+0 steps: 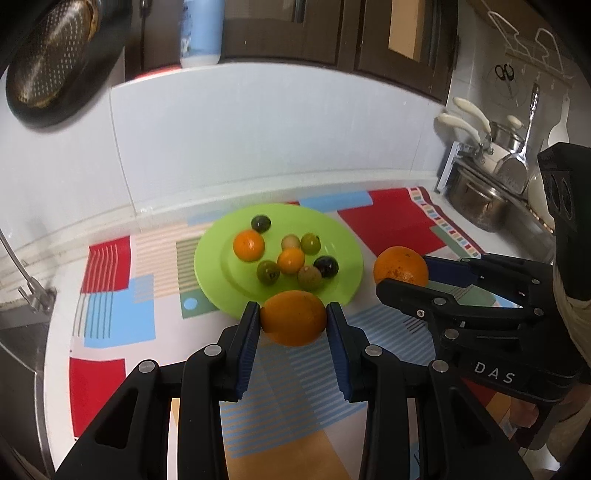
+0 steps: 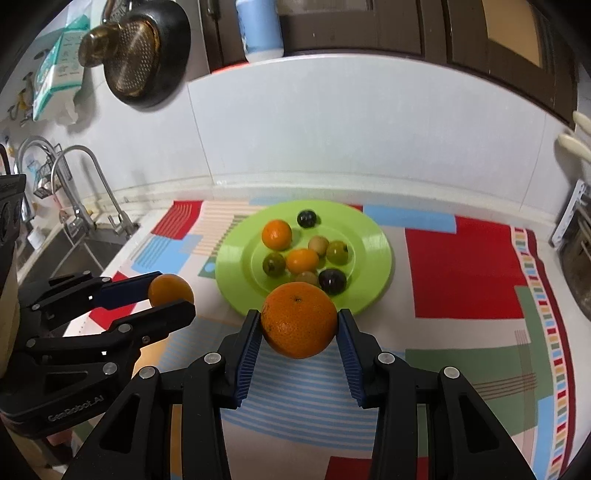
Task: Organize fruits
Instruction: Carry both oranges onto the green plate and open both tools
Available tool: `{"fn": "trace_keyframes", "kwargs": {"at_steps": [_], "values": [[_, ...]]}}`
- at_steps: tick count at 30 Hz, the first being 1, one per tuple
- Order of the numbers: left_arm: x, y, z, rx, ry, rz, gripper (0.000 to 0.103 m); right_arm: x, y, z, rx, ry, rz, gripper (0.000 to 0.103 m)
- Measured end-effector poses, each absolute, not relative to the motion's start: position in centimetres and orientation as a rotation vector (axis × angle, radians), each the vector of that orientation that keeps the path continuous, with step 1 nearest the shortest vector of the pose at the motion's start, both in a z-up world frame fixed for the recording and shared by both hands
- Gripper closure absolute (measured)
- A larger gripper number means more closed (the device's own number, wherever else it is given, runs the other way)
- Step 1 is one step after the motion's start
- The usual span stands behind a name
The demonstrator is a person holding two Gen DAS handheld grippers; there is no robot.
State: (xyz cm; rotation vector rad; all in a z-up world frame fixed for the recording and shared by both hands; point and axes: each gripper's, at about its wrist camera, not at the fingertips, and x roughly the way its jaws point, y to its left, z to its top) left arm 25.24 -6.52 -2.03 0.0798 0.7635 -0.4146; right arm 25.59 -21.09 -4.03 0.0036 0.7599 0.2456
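A smooth orange [image 1: 293,317] was clenched in the left tongs [image 1: 292,320]. A bigger, dimpled orange [image 2: 299,319] was gripped by the right tongs [image 2: 300,323], at six o'clock of the green plate [image 2: 373,236].

A home kitchen — a sink with taps [image 2: 85,192] at the frame's left, pots [image 1: 476,203] at right, a pan [image 2: 140,59] hanging on the tiled wall, dark cabinets [image 2: 406,26] above.
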Motion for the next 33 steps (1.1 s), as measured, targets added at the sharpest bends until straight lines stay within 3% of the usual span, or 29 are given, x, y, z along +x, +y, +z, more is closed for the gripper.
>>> {"fn": "trace_keyframes", "kwargs": {"at_steps": [16,33], "values": [[27.6,-6.9,1.5,0.097,0.648,-0.387,0.067,27.4,-21.6,-1.2,0.016,0.676,0.226,0.061],[33.6,-7.6,0.3,0.101,0.68,-0.389,0.067,33.6,-21.8,-1.4,0.006,0.687,0.219,0.061]]}}
